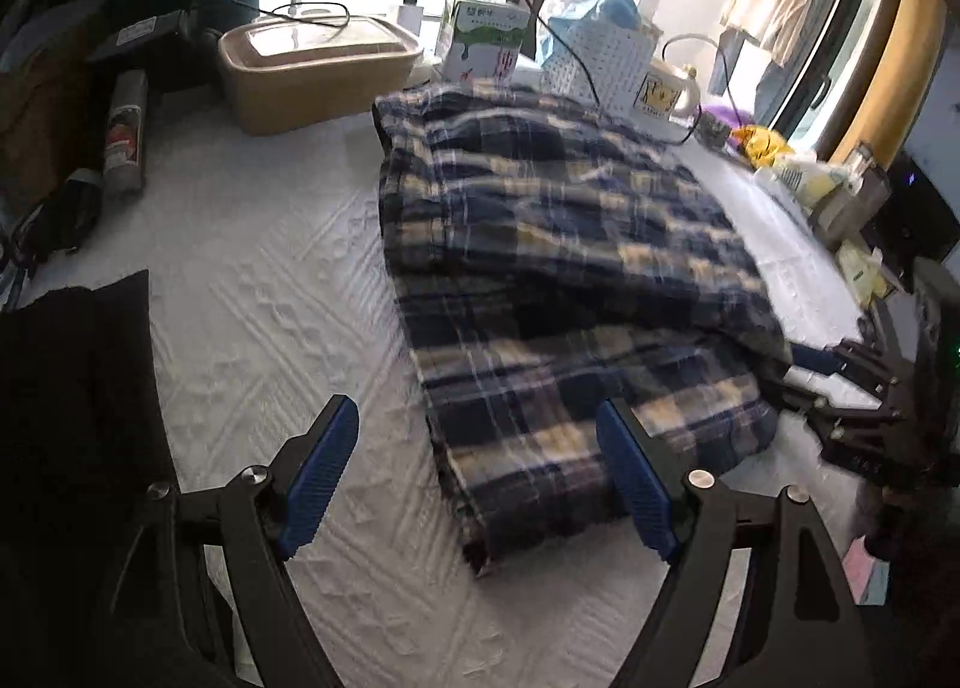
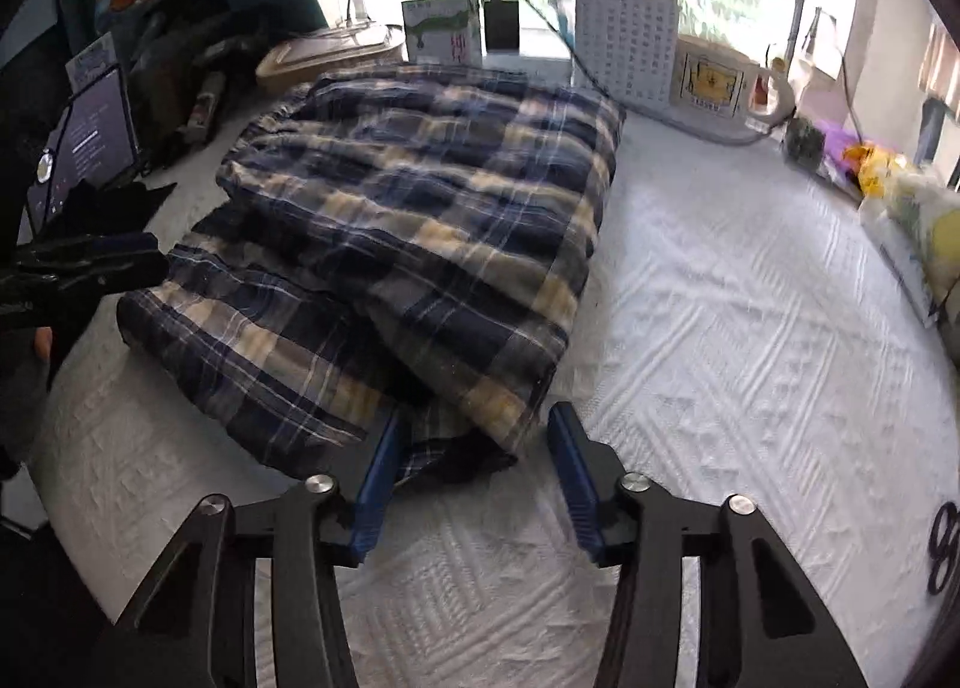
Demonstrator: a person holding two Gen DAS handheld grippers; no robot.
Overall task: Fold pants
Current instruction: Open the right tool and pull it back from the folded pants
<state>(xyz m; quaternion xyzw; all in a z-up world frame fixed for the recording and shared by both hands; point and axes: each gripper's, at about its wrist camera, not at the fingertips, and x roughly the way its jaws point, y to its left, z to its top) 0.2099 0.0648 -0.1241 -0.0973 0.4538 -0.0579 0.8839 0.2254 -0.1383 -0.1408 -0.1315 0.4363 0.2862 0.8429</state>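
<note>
The left gripper [image 1: 474, 478], a black linkage frame with ribbed blue pads, has its jaws spread wide above the white quilted bed cover [image 1: 270, 298]; nothing lies between the pads, and the near left corner of the folded garment sits just ahead of the right-hand pad. The right gripper [image 2: 474, 484], of the same construction, has its jaws partly spread, with the near hem corner of the garment lying between the blue pads; the pads do not visibly press on the cloth. The task item, a pair of navy, cream and yellow plaid flannel pants [image 2: 408, 244], lies folded in a thick stack on the bed cover, with an upper layer overlapping a lower layer that protrudes toward the left in the right wrist view. In the left wrist view the right gripper appears at the right edge of the stack, at the near right corner of the cloth. A black fabric panel [image 1: 78, 388] occupies the near left of the left wrist view. Beyond the pants, along the window side, stand a beige rectangular lidded container [image 1: 312, 70], a green-and-white carton [image 1: 486, 43], a white perforated plastic basket [image 1: 600, 58] and a cream mug with a yellow printed label [image 2: 714, 79]. A dark lit screen [image 2: 90, 136] stands at the far left of the right wrist view.
</note>
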